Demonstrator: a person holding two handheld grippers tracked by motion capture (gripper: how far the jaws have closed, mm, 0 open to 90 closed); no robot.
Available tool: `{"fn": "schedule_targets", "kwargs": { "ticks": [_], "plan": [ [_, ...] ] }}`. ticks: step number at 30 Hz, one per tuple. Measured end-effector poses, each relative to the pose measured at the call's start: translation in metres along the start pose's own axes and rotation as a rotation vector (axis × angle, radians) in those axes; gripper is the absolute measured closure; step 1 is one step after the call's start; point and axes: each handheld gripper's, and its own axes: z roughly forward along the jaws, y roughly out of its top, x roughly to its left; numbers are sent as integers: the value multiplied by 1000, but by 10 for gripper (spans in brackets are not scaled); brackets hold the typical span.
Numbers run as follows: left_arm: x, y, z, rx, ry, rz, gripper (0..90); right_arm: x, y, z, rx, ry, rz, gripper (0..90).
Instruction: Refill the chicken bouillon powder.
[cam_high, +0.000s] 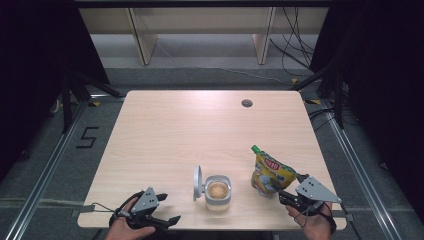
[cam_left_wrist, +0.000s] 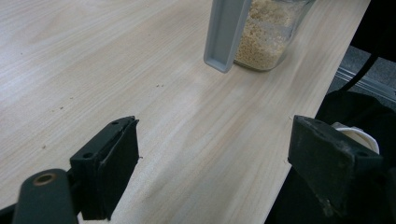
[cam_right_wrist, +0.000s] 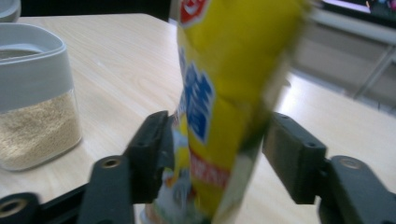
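Black jaws of the right gripper (cam_right_wrist: 215, 154) stand parted around the yellow green-capped pouch (cam_high: 270, 172), just right of the clear grain-filled jar (cam_high: 218, 192) on the tabletop (cam_high: 200, 130). Release seems underway; backing off cleanly comes next. Left gripper (cam_high: 167, 220) rests open.

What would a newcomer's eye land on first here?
The bright yellow pouch with a green cap stands near the table's front right, between the jaws of the right claw. Left of it sits a clear jar of tan granules, its grey lid flipped up.

Yellow pouch (cam_high: 270, 173) with green cap, red and blue print; grey-rimmed jar (cam_high: 218, 192) of tan granules
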Motion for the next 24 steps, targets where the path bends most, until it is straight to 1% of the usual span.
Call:
{"fn": "schedule_targets", "kwargs": {
  "ticks": [1, 4, 5, 6, 7, 8, 9, 10, 11, 12, 13, 14, 15, 16, 17, 18, 19, 20, 21, 22, 23, 24],
  "plan": [
    [0, 0, 0, -4, 1, 4, 157, 1, -1, -4, 14, 1, 32, 393],
    [-1, 0, 1, -7, -1, -8, 157, 2, -2, -12, 32, 29, 91, 360],
    [-1, 0, 1, -7, -1, -8, 157, 3, -3, -14, 33, 37, 119, 350],
    [-1, 0, 2, -6, -1, -8, 157, 6, -3, -16, 43, 44, 163, 347],
    [-1, 0, 2, -6, -1, -8, 157, 5, -4, -16, 46, 62, 124, 346],
    [-1, 0, 2, -7, -1, -9, 157, 7, -4, -17, 58, 59, 148, 345],
    [0, 0, 1, 0, 4, -1, 157, 7, -4, -18, 63, 52, 132, 338],
    [0, 0, 1, -3, 2, 6, 157, 8, -4, -18, 63, 55, 135, 332],
    [1, 0, 1, -4, 2, 21, 157, 7, -5, -18, 56, 58, 124, 328],
    [3, 1, 0, 16, 5, 48, 157, 8, -5, -18, 59, 65, 136, 317],
    [0, 0, 1, 3, 4, 2, 157, 9, -5, -19, 70, 70, 153, 303],
    [1, 0, 0, 4, 3, 14, 157, 8, -5, -19, 78, 83, 145, 298],
    [1, 0, 0, 5, 3, 11, 157, 7, -6, -21, 89, 87, 137, 293],
    [0, 0, 1, -2, 2, -2, 157, 9, -7, -22, 90, 81, 165, 284],
    [0, 0, 1, -2, 2, -1, 157, 10, -7, -24, 103, 79, 175, 275],
    [0, 0, 1, -3, 3, -3, 157, 10, -8, -23, 101, 90, 157, 261],
    [0, 0, 1, -3, 2, -2, 157, 11, -8, -24, 114, 89, 165, 258],
    [1, 1, 0, 4, -2, -1, 157, 12, -8, -26, 130, 78, 165, 257],
    [1, 1, 1, -11, 1, -1, 157, 12, -9, -26, 129, 88, 142, 250],
    [2, 3, 0, -6, -3, 15, 156, 13, -9, -28, 149, 75, 152, 241],
    [0, 3, 1, -13, 5, -6, 156, 14, -9, -29, 163, 67, 156, 236],
    [0, 6, 1, 2, 8, 5, 157, 15, -11, -30, 170, 70, 171, 236]
  ]
}}
